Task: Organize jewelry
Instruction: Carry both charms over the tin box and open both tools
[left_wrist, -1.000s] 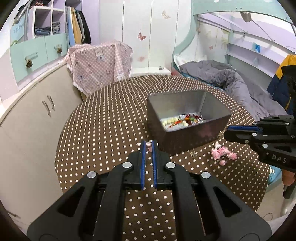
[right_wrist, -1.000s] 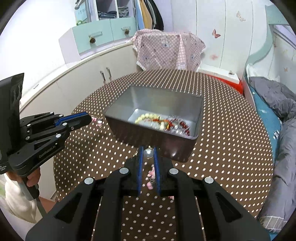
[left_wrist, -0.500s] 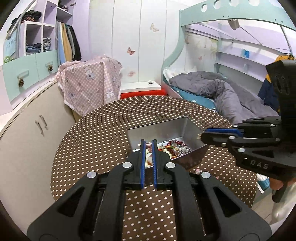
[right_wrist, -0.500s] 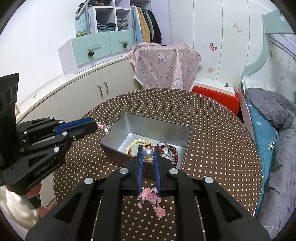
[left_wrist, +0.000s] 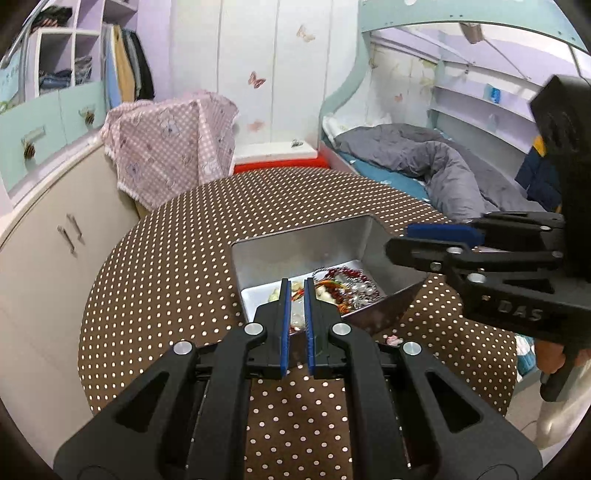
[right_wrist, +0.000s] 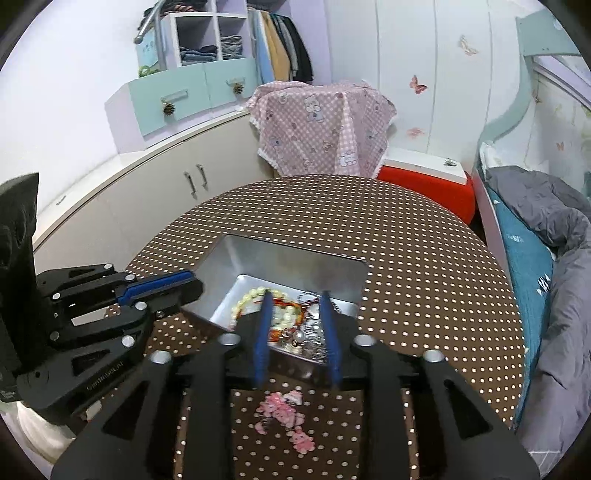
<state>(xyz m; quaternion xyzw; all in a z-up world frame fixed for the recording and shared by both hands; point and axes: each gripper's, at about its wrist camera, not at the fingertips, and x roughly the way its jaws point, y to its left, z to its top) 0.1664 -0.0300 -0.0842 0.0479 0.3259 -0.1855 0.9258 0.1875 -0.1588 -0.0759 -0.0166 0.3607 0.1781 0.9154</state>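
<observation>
A silver metal tray (left_wrist: 306, 247) (right_wrist: 295, 258) sits on the brown polka-dot round table (left_wrist: 166, 277). It holds a pile of jewelry (left_wrist: 343, 286) (right_wrist: 288, 317): cream beads, red beads and silver pieces. My left gripper (left_wrist: 295, 288) hovers over the tray's near edge with its jaws slightly apart and nothing seen between them. My right gripper (right_wrist: 295, 299) is open above the tray, with a small silver piece (right_wrist: 298, 335) below it over the pile. A pink beaded piece (right_wrist: 282, 411) lies on the table in front of the tray.
A cream cabinet (left_wrist: 44, 258) curves along the table's left side. A pink checked cloth (right_wrist: 325, 125) covers something behind the table. A bed with a grey duvet (left_wrist: 424, 166) stands at the right. A red box with a white lid (right_wrist: 424, 177) sits beyond the table.
Both grippers have risen and moved over the tray. My right gripper has opened and let go of the small silver piece. My left gripper's jaws have parted a little.
</observation>
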